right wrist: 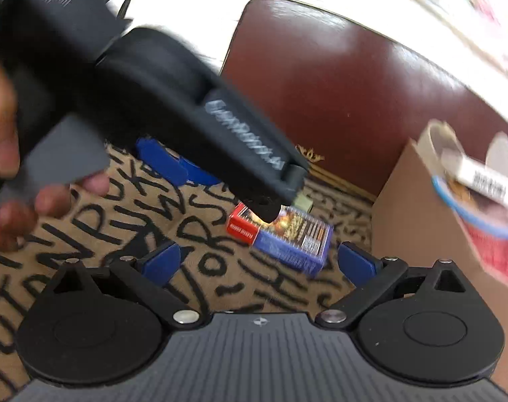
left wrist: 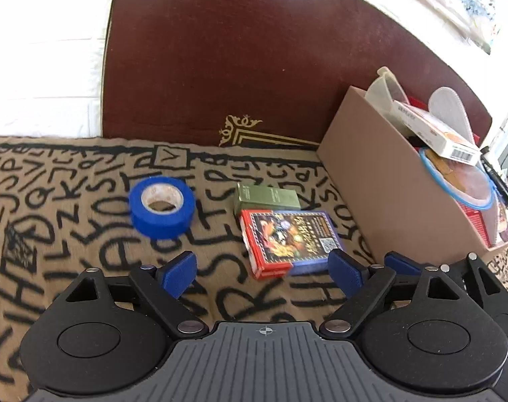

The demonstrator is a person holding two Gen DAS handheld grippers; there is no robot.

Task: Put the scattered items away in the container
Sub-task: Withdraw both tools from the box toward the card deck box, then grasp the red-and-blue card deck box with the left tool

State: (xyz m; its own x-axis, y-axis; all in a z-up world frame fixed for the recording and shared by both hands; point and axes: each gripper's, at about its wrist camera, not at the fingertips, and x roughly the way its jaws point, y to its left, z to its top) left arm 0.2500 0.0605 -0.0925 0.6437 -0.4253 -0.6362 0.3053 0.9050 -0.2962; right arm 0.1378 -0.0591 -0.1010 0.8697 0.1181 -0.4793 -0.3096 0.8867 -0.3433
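the left tool (left wrist: 261, 273) is seen with its blue pads spread wide and nothing between them. the right tool (right wrist: 259, 261) is likewise held wide open and empty, low over the lettered cloth (left wrist: 69, 221) spread on the desk (left wrist: 220, 67). just ahead of both tools a card box (left wrist: 289, 241) lies flat, with a small green box (left wrist: 267, 197) touching its far edge. a blue tape roll (left wrist: 162, 206) is lying apart to the left. the cardboard container (left wrist: 387, 187), already crowded with items, stands close by on the right. the step in hand is judged to be an approach to a pickup, probably of the card box. next, one tool would need to be lowered astride it and closed.
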